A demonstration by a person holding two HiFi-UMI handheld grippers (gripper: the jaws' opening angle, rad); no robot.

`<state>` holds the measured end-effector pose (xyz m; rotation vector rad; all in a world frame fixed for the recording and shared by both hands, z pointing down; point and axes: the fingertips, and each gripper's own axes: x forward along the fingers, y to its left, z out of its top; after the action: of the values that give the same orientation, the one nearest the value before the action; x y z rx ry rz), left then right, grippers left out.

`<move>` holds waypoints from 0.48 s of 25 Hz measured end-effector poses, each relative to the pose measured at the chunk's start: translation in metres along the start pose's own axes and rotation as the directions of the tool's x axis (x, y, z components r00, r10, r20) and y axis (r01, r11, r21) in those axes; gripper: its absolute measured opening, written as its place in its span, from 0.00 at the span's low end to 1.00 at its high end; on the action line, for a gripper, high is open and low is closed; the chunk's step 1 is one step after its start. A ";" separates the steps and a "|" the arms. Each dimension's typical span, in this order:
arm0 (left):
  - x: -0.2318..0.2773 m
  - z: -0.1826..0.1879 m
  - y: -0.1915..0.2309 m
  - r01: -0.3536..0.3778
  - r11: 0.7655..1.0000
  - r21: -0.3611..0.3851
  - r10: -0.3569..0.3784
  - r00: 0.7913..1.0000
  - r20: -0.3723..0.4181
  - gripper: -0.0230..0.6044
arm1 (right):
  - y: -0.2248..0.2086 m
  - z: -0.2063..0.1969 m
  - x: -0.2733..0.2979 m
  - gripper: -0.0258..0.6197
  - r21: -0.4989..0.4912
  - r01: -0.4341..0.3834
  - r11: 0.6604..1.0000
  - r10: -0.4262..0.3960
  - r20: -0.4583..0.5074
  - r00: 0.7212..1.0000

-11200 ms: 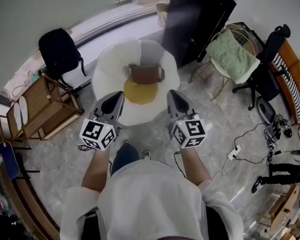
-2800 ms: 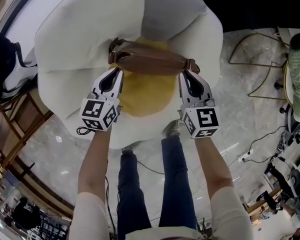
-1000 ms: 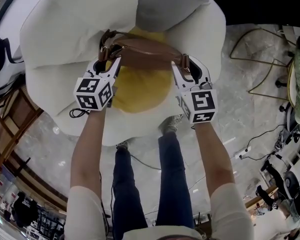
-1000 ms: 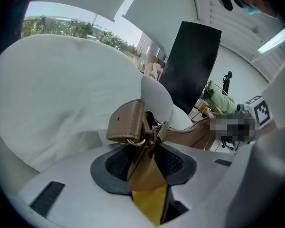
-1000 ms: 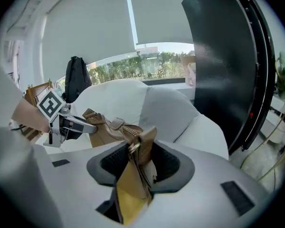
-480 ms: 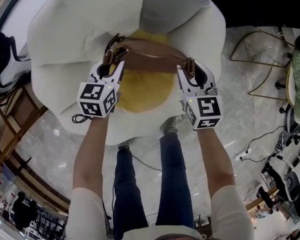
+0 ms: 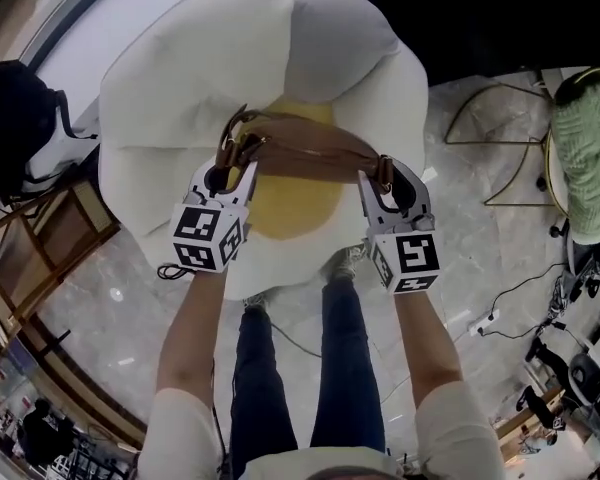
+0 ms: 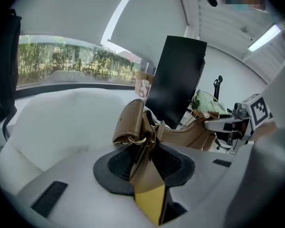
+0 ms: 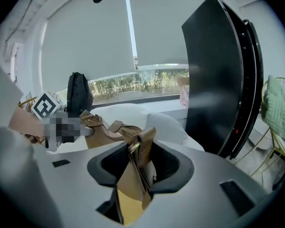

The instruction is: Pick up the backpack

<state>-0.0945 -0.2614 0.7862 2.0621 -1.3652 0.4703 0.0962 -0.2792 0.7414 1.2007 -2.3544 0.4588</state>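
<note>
The backpack is a small brown leather bag with gold rings. It hangs stretched between my two grippers above the yellow middle of a white egg-shaped seat. My left gripper is shut on the strap end at the bag's left, and the leather tab shows pinched between the pads in the left gripper view. My right gripper is shut on the strap tab at the bag's right end. In each gripper view the backpack runs across to the other gripper.
A tall black cabinet stands behind the seat. A black bag and a wooden frame are at the left. At the right a wire chair holds a green cloth. Cables lie on the marble floor.
Both grippers have risen together with the backpack held between them. The bag has come up off the seat's yellow middle, and the left jaws have closed a little further on the strap.
</note>
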 end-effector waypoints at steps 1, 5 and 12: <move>-0.008 0.007 -0.004 0.001 1.000 -0.001 -0.001 1.000 0.004 0.25 | 0.003 0.009 -0.008 0.29 -0.006 0.004 1.000 -0.004 0.005 1.000; -0.040 0.036 -0.022 0.002 1.000 -0.009 -0.002 1.000 0.023 0.24 | 0.010 0.046 -0.041 0.29 -0.026 0.020 0.999 -0.019 0.027 0.999; -0.104 0.087 -0.046 -0.007 1.000 0.003 0.007 0.998 0.059 0.24 | 0.033 0.109 -0.095 0.29 -0.035 0.036 0.999 -0.033 0.074 0.997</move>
<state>-0.0983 -0.2339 0.6459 2.0891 -1.4071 0.4178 0.0919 -0.2498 0.5961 1.2589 -2.3888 0.3645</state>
